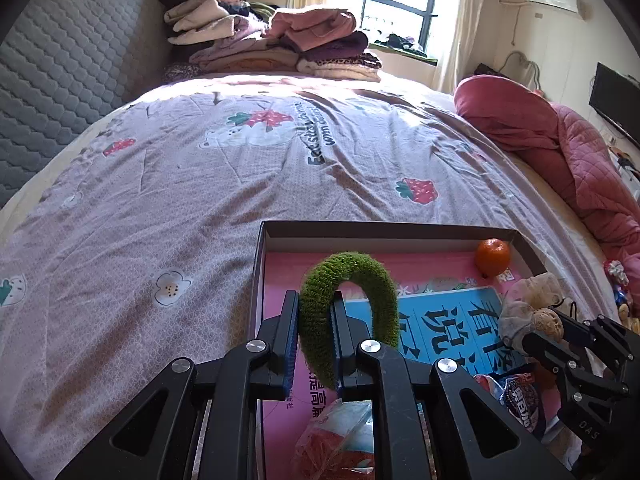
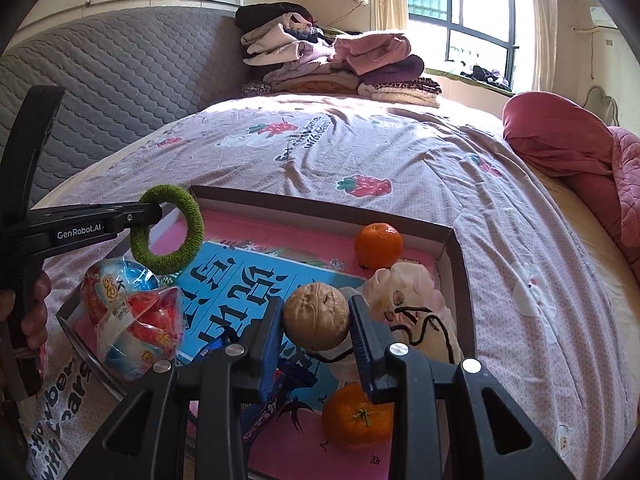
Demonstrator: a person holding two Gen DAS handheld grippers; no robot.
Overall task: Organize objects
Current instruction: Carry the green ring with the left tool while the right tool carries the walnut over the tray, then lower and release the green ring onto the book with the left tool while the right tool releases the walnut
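**Both grippers loaded above the box**

Nearest me, my right gripper (image 2: 316, 322) is clamped on a walnut (image 2: 316, 317), the nut pinched across its rounded sides between the two fingers. Below it, toward me, lies a tangerine (image 2: 357, 416); just beyond and right of the fingers sits a pale pouch (image 2: 404, 292) with a black cord, and past that a second tangerine (image 2: 378, 245) by the far wall of the cardboard box (image 2: 460, 264). Everything rests on a pink and blue book (image 2: 240, 276) lining the box bottom.

My left gripper (image 1: 316, 320) is closed on a green fuzzy ring (image 1: 348, 312), gripping one side so the loop stands up ahead of the fingers. Below it, toward me, is a red snack packet (image 1: 340, 436); the box sits on the strawberry bedsheet (image 1: 180, 184), with folded clothes (image 1: 272, 44) far beyond.

I judge the walnut the main risk: hard and round, it could squirt out if the grip shifts, then roll across the slick book cover. The ring, held off-centre, may swing and snag the box wall. The two grippers are near each other, so a careless move could knock them together.
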